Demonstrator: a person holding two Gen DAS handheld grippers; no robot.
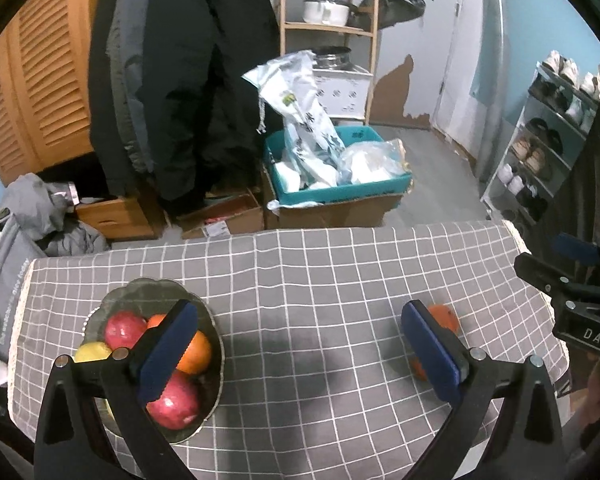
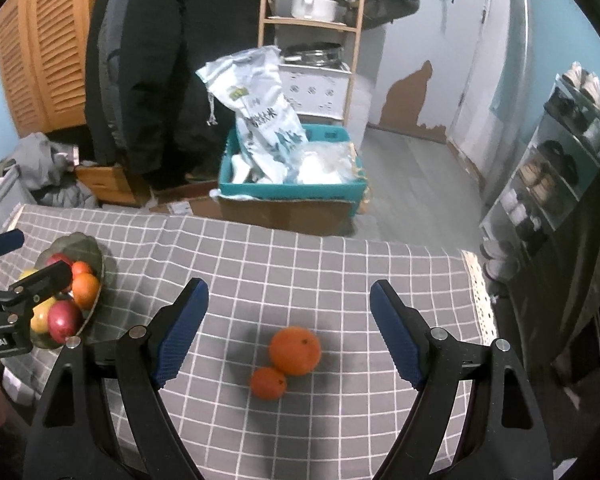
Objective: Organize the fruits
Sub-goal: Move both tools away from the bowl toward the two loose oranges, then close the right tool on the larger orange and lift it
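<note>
The right tongs stand released, their blue-padded fingers spread wide above the desk, which is covered in a grey cloth with a white grid. Between and just below those fingers lie two loose fruits on the cloth, touching neither pad: a large round orange and, touching it on the near left, a smaller orange tangerine.

The left tongs are likewise released, gaping wide with nothing between the pads but bare cloth. Their left finger hangs in front of a shallow scalloped glass bowl that sits near the left edge of the desk. In the bowl are two red apples, a yellow fruit, and oranges, piled together. The two loose oranges lie well apart from the bowl, on the right half of the desk.

Beyond the far edge of the desk, on the floor, a teal plastic crate rests on a brown cardboard box and holds white printed bags. Farther back hang dark coats, beside a wooden louvred cabinet and a wooden shelf unit with a white pot. A shoe rack stands on the right.
</note>
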